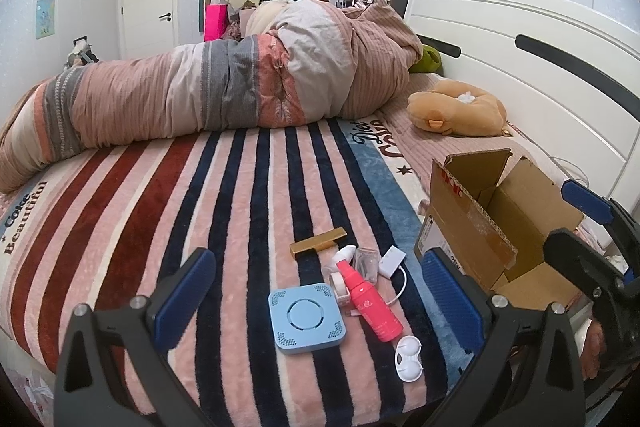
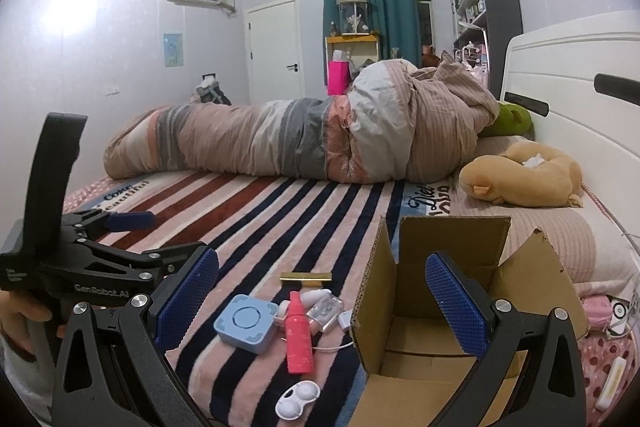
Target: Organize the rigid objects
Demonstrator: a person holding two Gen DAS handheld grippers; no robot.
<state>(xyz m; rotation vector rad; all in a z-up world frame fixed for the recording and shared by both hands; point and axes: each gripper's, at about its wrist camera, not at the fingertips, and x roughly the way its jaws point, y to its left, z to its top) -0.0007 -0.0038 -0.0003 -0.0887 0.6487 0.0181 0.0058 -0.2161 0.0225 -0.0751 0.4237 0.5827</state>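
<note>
Both grippers, left gripper [image 1: 320, 301] and right gripper [image 2: 322, 301], hover with fingers wide apart, holding nothing. Pink plastic bottle [image 1: 370, 307] lies left of the open brown cardboard box [image 1: 476, 223].

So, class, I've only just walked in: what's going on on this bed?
A person holds two grippers over a striped blanket. Both the left gripper and the right gripper are open and hold nothing. A blue square device, pink bottle, gold bar and white lens case lie loose beside an open cardboard box, which looks empty.
</note>
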